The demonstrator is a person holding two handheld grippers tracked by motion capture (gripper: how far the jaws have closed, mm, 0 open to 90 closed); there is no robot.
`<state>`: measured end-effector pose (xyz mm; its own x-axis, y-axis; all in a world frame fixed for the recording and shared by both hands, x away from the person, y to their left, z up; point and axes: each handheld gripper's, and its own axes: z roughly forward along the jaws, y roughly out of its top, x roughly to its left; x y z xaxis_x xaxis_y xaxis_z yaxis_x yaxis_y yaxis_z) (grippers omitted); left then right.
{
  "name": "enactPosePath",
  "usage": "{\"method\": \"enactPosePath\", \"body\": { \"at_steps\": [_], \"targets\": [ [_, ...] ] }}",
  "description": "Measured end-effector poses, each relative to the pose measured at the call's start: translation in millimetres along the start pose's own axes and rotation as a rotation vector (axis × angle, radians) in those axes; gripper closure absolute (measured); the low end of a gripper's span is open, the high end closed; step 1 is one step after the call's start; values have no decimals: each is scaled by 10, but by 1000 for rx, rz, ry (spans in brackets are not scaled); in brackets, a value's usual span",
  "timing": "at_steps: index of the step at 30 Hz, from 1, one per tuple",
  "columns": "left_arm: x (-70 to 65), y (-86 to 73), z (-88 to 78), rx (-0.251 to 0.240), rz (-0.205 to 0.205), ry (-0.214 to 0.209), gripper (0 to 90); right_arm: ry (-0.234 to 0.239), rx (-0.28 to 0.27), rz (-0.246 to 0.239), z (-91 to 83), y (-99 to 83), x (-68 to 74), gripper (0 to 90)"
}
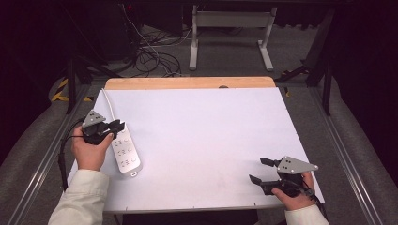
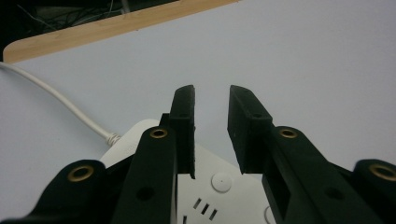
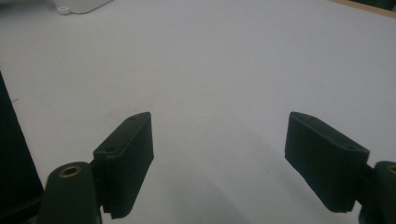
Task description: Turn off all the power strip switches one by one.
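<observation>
A: White plastic marks the power strip (image 1: 125, 151), which we find on the left part of the white-covered counter (image 1: 211, 140), its white cord (image 1: 109, 107) running off toward the far wooden edge.

B: We place the left tongs (image 1: 116, 125) over the strip's far end, where the cord enters. In the left gripper view the left tongs (image 2: 211, 126) show a narrow gap between the two black jaws, with bare counter seen through it; the strip's face (image 2: 212, 191), with a round button and socket slots, lies below and behind the tips. Nothing is gripped.

A: And the right tongs (image 1: 258, 169)?

B: We see them near the counter's right front corner, well apart from the strip, held in the person's right hand (image 1: 293, 194). In the right gripper view the right tongs (image 3: 233, 163) stand wide apart over bare counter, holding nothing; a corner of the strip (image 3: 77, 5) appears at the top left.
</observation>
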<state>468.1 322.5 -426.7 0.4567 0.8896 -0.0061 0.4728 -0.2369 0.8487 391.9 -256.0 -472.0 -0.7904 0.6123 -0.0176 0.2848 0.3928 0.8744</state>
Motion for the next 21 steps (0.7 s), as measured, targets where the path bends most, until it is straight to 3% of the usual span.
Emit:
{"method": "enactPosePath", "body": {
  "at_steps": [6, 9, 10, 21],
  "targets": [
    [-69, 26, -166, -36, 3, -45, 691, -1, -2, 1, -9, 2, 7, 241],
    [-113, 36, -296, -67, 0, -68, 616, -1, -4, 2, -8, 3, 4, 240],
    [-125, 38, -320, -69, -1, -75, 516, -1, -4, 1, -6, 4, 4, 240],
    [-329, -51, -616, -119, 56, -145, 339, -3, -6, 0, -10, 8, 11, 237]
  ]
}}
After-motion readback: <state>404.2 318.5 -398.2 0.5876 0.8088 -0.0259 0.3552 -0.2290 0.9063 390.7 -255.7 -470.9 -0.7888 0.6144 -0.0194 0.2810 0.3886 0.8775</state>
